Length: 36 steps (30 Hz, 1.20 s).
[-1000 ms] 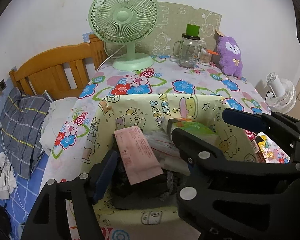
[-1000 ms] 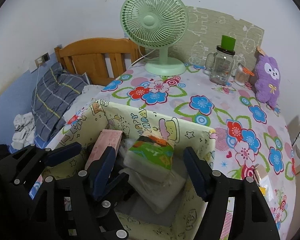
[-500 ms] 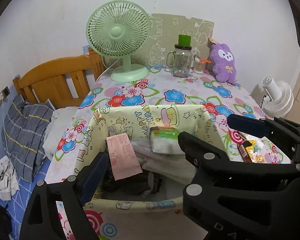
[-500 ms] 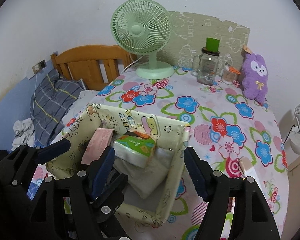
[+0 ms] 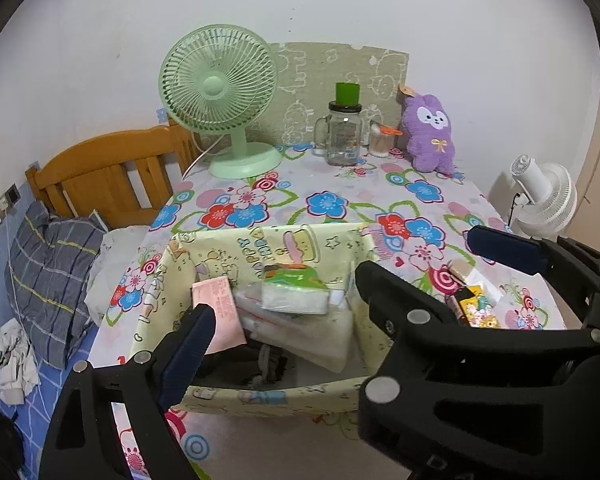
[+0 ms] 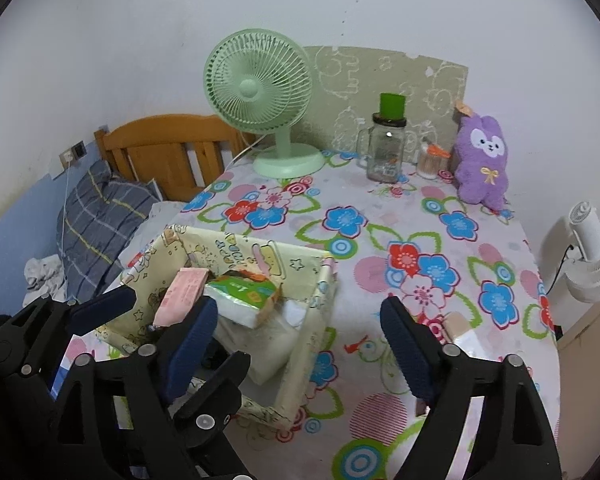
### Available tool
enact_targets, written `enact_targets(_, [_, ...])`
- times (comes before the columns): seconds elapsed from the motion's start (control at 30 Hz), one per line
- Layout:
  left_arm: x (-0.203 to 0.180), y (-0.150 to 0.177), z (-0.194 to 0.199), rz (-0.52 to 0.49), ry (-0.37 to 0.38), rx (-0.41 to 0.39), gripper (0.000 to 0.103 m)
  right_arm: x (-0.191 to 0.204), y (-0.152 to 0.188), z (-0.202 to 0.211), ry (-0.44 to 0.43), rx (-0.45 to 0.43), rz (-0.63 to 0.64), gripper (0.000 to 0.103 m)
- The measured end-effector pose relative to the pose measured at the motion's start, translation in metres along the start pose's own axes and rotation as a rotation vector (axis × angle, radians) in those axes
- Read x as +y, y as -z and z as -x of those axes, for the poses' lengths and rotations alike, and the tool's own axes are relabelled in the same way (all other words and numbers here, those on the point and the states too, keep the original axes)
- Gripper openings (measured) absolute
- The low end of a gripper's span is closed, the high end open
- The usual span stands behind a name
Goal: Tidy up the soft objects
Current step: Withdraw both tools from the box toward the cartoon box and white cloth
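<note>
Both claws are empty right now. My left gripper [image 5: 284, 292] stands wide over the yellow fabric bin [image 5: 312, 240], nothing between the pads, and my right gripper [image 6: 300, 332] has just been opening too, its jaws spread with only tablecloth between them. So I'd call this the gap between items: one drop-off done, next pick not started.

The bin sits at the near left corner of the table [image 6: 380, 208], by the bed side. Inside it there's a green-topped tissue pack [image 6: 244, 296] lying on some clear-wrapped soft packs, plus a pink packet [image 5: 220, 308] leaning against the left wall and something dark at the bottom that I can't make out.

What's left, as far as I can judge, is the purple plush [image 6: 482, 160] at the far right corner, standing upright against the board, just beside a small jar of cotton swabs [image 6: 430, 162] and near the glass jug [image 6: 388, 148]. Next move calls for a long reach across, probably with the right claw, coming in wide and squeezing the plush's body without knocking the glassware beside it.
</note>
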<state>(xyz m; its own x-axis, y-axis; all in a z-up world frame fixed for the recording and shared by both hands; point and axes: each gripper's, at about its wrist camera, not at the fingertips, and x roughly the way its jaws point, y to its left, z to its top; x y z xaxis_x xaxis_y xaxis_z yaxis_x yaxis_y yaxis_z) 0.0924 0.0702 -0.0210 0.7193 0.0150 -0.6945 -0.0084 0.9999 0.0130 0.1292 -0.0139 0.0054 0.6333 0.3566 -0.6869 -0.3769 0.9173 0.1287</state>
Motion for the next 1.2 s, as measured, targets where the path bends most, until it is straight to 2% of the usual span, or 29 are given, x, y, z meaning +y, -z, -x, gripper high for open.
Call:
enact_targets(0.2, [-0.017, -0.001, 0.009, -0.025, 0.012, -0.007, 0.095, -0.013, 0.004, 0.015, 0.011, -0.027, -0.006, 0.087])
enact_targets(0.33, [-0.028, -0.002, 0.013, -0.044, 0.02, -0.009, 0.099, -0.024, 0.008, 0.027, 0.022, -0.054, -0.022, 0.094])
enact_targets(0.6, [-0.052, -0.003, 0.022, -0.072, 0.038, -0.016, 0.101, -0.041, 0.013, 0.048, 0.06, -0.104, -0.007, 0.095])
enact_targets(0.67, [-0.059, -0.003, 0.024, -0.078, 0.038, -0.021, 0.101, -0.046, 0.015, 0.053, 0.069, -0.117, -0.01, 0.101])
enact_targets(0.8, [-0.072, -0.002, 0.027, -0.092, 0.044, -0.032, 0.101, -0.056, 0.019, 0.063, 0.105, -0.153, -0.007, 0.103])
enact_targets(1.2, [-0.113, 0.0, 0.024, -0.112, 0.081, -0.04, 0.101, -0.096, 0.036, 0.076, 0.156, -0.133, -0.072, 0.103])
